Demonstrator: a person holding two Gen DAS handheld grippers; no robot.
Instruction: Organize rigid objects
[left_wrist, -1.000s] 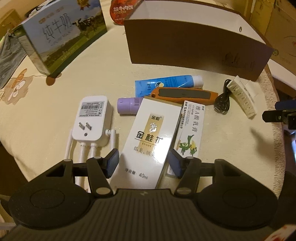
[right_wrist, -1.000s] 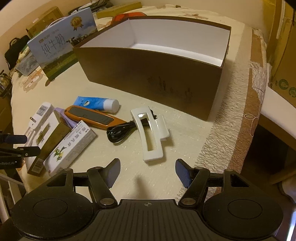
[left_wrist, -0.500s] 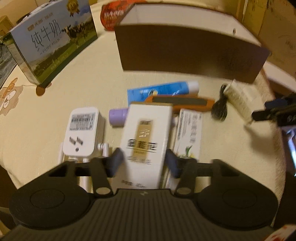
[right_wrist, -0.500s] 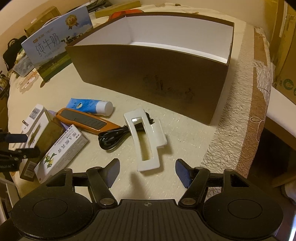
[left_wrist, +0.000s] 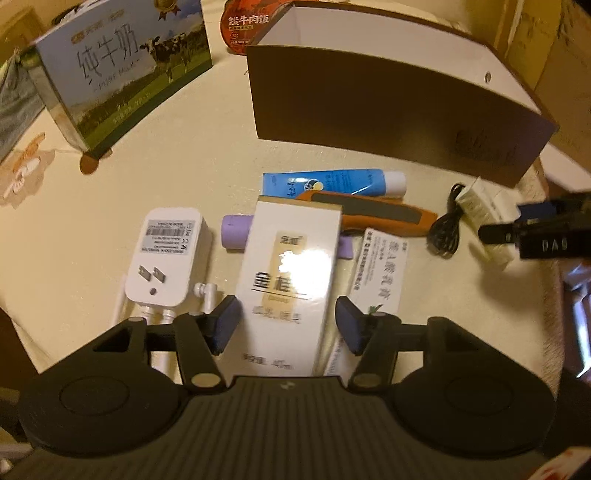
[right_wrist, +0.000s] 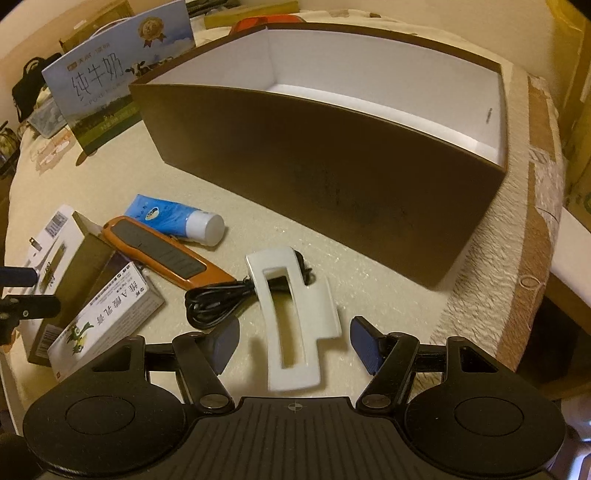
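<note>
Left gripper (left_wrist: 286, 325), jaws opening astride the white carton (left_wrist: 291, 273) lying on the surface, pads clear; right gripper (right_wrist: 291, 341) wide, empty, over the white clip (right_wrist: 291, 317); risk: closing off-centre skews the carton into neighbouring boxes.

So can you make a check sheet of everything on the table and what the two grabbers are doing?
Surface: cream textured tablecloth, round table.
Job's things: open brown cardboard box with white inside; white-and-gold carton; white plastic hair claw; blue tube with white cap; orange-and-grey handle tool; white plug adapter; lilac cylinder; white ointment carton with green bird.
Clutter: blue milk carton; red food tub.
Grippers: left hand-held gripper jaws opening, carton between, pads clear; right hand-held gripper open around claw.
Cables: coiled black cord.
Surroundings: cardboard boxes beyond the table.
</note>
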